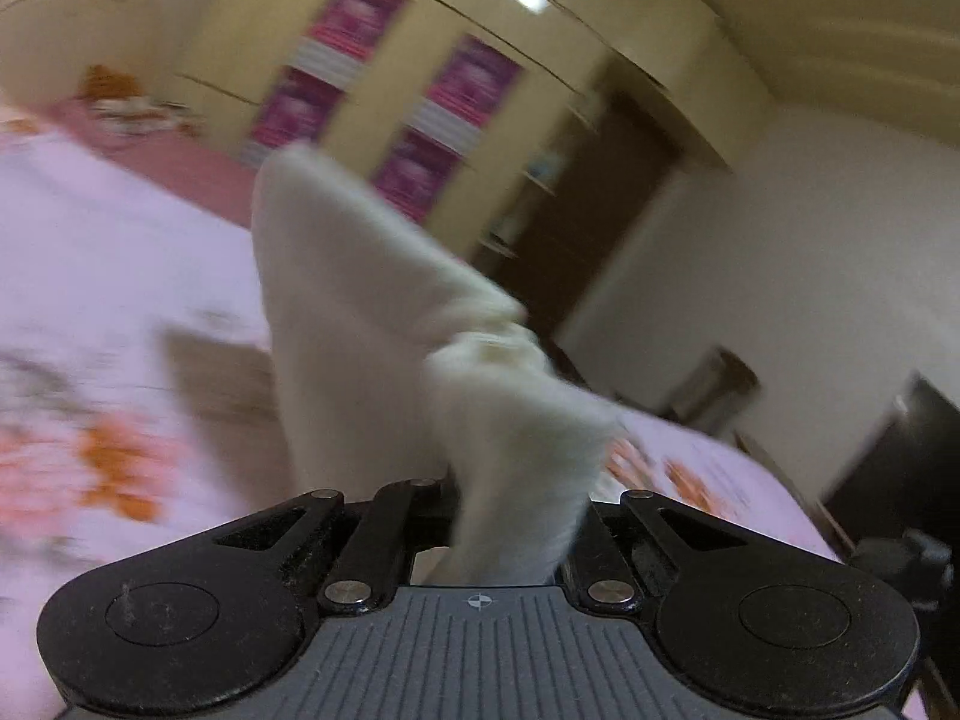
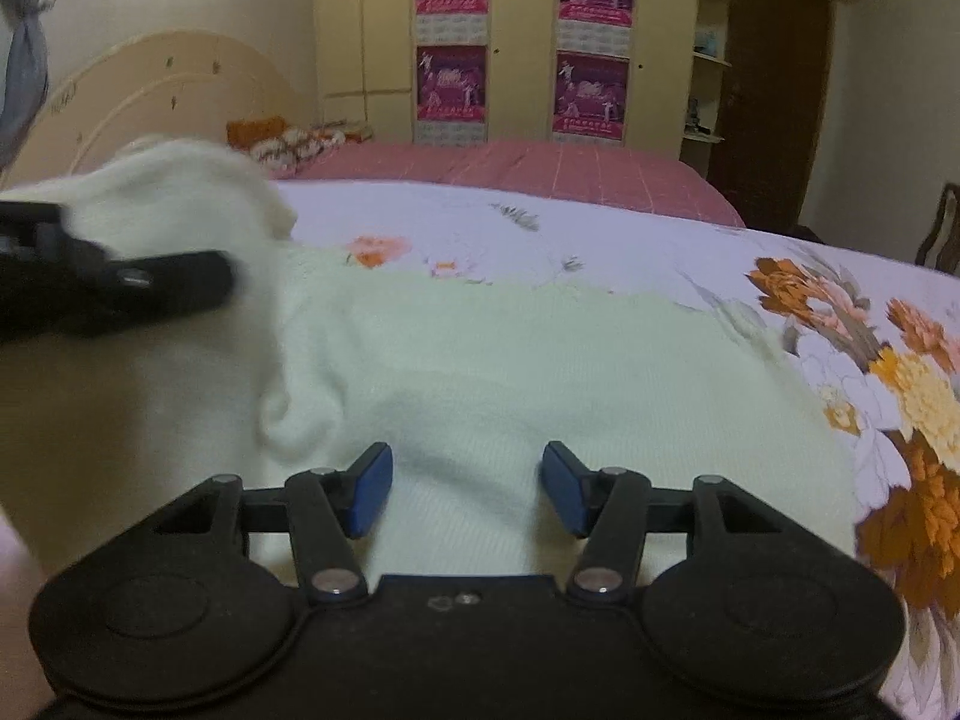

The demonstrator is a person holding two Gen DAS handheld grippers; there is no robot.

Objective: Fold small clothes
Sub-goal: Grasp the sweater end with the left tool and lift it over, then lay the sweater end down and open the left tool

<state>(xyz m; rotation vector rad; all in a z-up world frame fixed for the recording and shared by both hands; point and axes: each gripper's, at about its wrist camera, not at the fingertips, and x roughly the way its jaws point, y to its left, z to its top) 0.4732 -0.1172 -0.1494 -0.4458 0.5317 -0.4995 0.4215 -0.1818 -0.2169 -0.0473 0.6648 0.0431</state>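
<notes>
A small white knit garment (image 2: 510,372) lies spread on the flowered bedspread (image 2: 600,228). My left gripper (image 1: 516,516) is shut on a part of the garment (image 1: 360,300) and holds it lifted and twisted above the bed; its fingertips are hidden by the cloth. The left gripper also shows in the right wrist view (image 2: 120,288) at the left, with the raised white cloth around it. My right gripper (image 2: 468,492) is open and empty, its blue pads (image 2: 372,498) just over the garment's near edge.
The bed has a pink sheet (image 2: 540,168) and pillows (image 2: 288,144) by a cream headboard (image 2: 150,90). A wardrobe with purple posters (image 2: 522,42) and a dark door (image 2: 774,90) stand behind. A chair (image 2: 942,228) is at the far right.
</notes>
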